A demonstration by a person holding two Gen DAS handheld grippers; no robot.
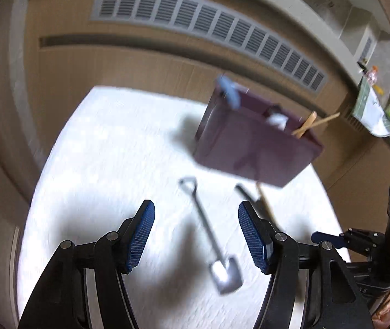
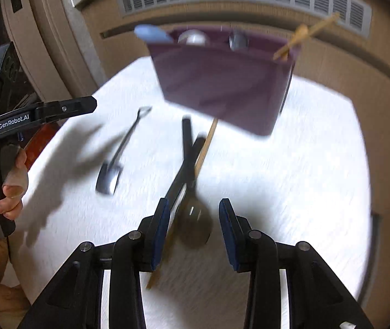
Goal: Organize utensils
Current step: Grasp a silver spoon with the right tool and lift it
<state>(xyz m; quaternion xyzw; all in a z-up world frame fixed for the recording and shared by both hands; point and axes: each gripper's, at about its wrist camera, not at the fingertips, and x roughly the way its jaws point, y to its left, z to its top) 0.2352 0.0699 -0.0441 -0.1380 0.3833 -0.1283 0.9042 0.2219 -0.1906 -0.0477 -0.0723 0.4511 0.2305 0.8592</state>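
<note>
Already the maroon caddy [image 2: 222, 82] on the white table [image 1: 112, 150] holds several utensils; both empty grippers hover mid-pickup. Left gripper [image 1: 196, 235], wide, frames the shovel-shaped metal spoon [image 1: 214, 244]; right gripper [image 2: 194, 227], narrower, must descend onto the crossed dark spoon [image 2: 195, 219].

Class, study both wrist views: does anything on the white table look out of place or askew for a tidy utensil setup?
Yes. A shovel-shaped metal spoon lies loose on the table, and a dark wooden spoon lies crossed with black utensils beside it. All sit outside the purple holder, where other utensils already stand.
</note>
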